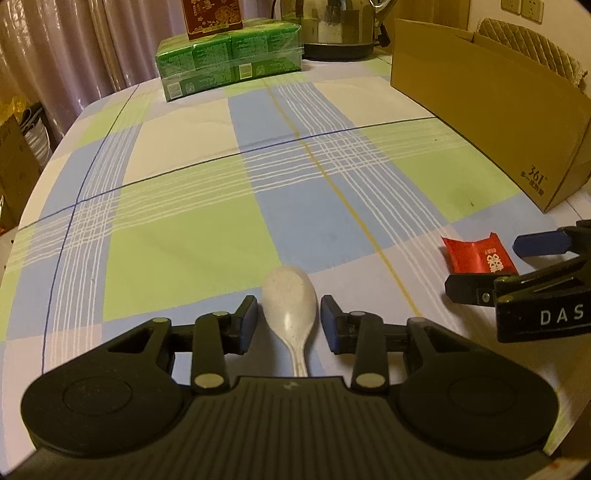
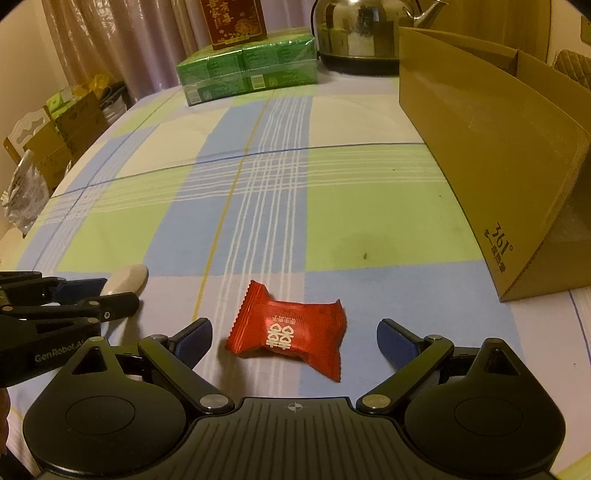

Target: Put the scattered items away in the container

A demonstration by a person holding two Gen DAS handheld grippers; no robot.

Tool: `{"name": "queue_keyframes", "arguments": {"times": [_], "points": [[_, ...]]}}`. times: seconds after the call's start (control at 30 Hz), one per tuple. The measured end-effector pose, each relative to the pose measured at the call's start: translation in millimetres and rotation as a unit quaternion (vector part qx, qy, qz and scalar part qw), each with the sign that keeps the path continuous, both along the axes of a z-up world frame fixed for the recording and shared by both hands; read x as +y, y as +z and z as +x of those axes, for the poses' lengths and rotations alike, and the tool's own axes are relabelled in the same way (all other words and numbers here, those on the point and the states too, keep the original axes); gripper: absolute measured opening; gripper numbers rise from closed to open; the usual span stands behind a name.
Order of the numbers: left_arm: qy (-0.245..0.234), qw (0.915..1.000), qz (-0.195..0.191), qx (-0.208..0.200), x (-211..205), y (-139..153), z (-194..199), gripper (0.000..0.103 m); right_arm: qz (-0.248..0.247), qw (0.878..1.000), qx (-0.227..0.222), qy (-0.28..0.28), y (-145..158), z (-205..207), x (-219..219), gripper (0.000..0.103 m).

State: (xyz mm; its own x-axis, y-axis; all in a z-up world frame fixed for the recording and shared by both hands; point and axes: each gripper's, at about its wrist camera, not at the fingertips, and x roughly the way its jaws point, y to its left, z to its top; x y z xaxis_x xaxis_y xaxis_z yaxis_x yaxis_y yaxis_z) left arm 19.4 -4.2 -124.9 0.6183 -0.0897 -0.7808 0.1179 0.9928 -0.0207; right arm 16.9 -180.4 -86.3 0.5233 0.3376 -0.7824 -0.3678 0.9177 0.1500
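A pale speckled spoon (image 1: 290, 295) lies bowl-up on the checked tablecloth, with its handle running under my left gripper (image 1: 289, 314). The blue pads stand close on either side of the bowl with a thin gap each, so that gripper is open. A red candy packet (image 2: 280, 317) lies flat between the widely open fingers of my right gripper (image 2: 294, 326), touching neither. The open cardboard box (image 2: 480, 129) stands at the right, beyond the candy. The right wrist view shows the spoon (image 2: 127, 278) and the left gripper's fingers (image 2: 114, 302) at the left.
A shrink-wrapped green pack (image 1: 229, 70) with a red carton (image 1: 212, 16) on top stands at the far edge, beside a steel kettle (image 1: 340, 26). The table's rounded edge (image 1: 55, 155) falls away on the left, where cartons (image 2: 74, 122) stand on the floor.
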Motion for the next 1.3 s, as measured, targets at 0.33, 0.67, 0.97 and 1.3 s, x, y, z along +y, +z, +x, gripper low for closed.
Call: {"name": "queue_keyframes", "arguments": {"times": [0.33,0.67,0.97,1.3], "points": [[0.012,0.9997,-0.020,0.000,5.1,4.2,-6.1,0.026,0.000,1.000,0.000,-0.007,0.1,1.0,1.9,0.093],[0.019,0.9993,-0.030,-0.010,7.1,12.4,-7.1,0.026,-0.049,0.998,-0.027,0.004,0.0,0.7,15.7,0.062],[0.020,0.9994,-0.027,-0.011,6.2,13.0,-9.0,0.026,-0.048,0.998,-0.036,0.024,4.1,-4.8,7.4,0.043],[0.017,0.9994,-0.027,-0.010,3.0,15.3,-14.9,0.026,-0.049,0.998,-0.032,0.010,6.7,-4.9,1.7,0.053]]}}
